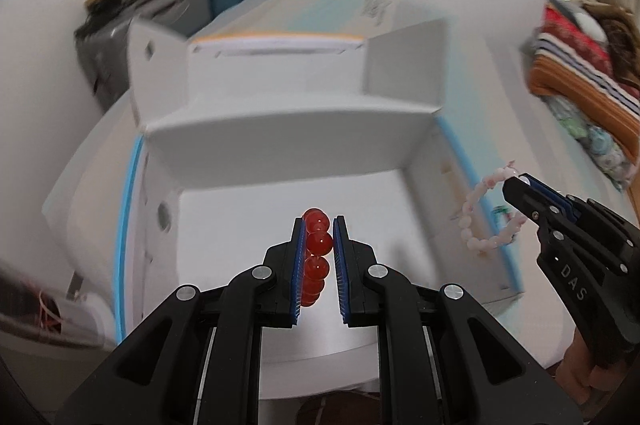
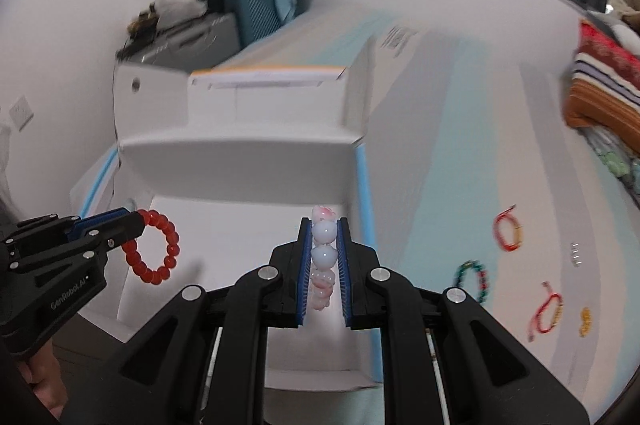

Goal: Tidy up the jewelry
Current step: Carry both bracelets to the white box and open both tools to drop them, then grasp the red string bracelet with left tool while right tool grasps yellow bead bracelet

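Observation:
My left gripper is shut on a red bead bracelet and holds it above the open white box. From the right wrist view the red bracelet hangs as a ring from the left gripper. My right gripper is shut on a pink-white bead bracelet over the box's right side. In the left wrist view the pink bracelet hangs from the right gripper near the box's right wall.
On the white and pale blue surface to the right lie a red cord bracelet, a green bead bracelet, another red cord bracelet, a small gold piece and a small silver piece. Folded blankets lie far right.

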Tool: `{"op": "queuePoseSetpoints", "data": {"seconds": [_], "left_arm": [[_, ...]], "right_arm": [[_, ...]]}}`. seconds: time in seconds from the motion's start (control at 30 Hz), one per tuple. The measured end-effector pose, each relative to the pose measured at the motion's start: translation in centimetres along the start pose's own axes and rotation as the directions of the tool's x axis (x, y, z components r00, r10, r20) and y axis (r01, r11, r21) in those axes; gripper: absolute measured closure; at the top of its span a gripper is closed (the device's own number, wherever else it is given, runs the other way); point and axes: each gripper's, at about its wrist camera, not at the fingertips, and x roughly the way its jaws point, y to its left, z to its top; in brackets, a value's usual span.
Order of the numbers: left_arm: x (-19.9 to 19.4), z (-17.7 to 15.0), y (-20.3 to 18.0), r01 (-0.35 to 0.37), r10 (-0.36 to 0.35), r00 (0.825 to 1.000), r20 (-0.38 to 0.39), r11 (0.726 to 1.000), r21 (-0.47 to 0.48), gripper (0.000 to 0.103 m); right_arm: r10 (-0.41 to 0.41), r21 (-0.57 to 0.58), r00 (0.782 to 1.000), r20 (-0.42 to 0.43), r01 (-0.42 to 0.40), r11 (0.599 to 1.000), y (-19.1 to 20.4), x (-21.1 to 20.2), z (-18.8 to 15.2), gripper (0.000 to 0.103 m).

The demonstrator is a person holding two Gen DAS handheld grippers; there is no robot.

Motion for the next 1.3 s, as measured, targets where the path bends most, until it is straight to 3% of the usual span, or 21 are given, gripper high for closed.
{"op": "queuePoseSetpoints", "data": {"seconds": [0.2,0.4,0.83,0.87,0.93,1.03,1.13,1.3], "left_arm": [[3.4,-1.8,2.7,-0.022,0.019,0.997,-0.077,0.999,-0.047,0.090],[5.0,-2.9,3.8,-0.017,0.011,0.994,-0.111,0.998,-0.061,0.090],[5.0,-2.8,3.8,-0.052,0.044,0.994,-0.101,0.995,-0.083,0.087],[4.6,-2.8,3.7,-0.057,0.049,0.994,-0.093,0.995,-0.082,0.084],[3.5,-2.9,3.4,-0.056,0.050,0.996,-0.069,0.995,-0.085,0.064],[1.6,-2.8,2.5,-0.070,0.069,0.998,-0.013,0.995,-0.073,0.042],[-0.3,-2.8,0.7,-0.065,0.067,0.997,0.041,0.997,-0.041,0.027],[-2.4,-2.8,-2.9,-0.034,0.033,0.994,0.103,0.999,0.009,0.013]], "right_arm": [[0.009,-0.013,0.993,-0.121,-0.010,1.000,2.1,5.2,-1.8,0.092],[0.002,-0.010,0.983,-0.185,-0.004,1.000,2.3,7.4,-3.7,0.091],[-0.005,-0.005,0.978,-0.208,0.004,1.000,2.6,7.7,-4.2,0.088],[-0.003,-0.008,0.980,-0.201,0.002,1.000,2.6,7.4,-4.0,0.085],[-0.001,-0.008,0.985,-0.172,0.000,1.000,2.4,6.4,-3.6,0.065],[-0.007,0.011,0.993,-0.117,0.008,1.000,1.4,4.2,-3.3,0.048],[-0.026,0.035,0.998,-0.056,0.028,0.999,-0.3,1.7,-2.9,0.034],[-0.101,0.066,0.994,0.038,0.099,0.993,-3.8,-2.2,-2.5,0.016]]}}
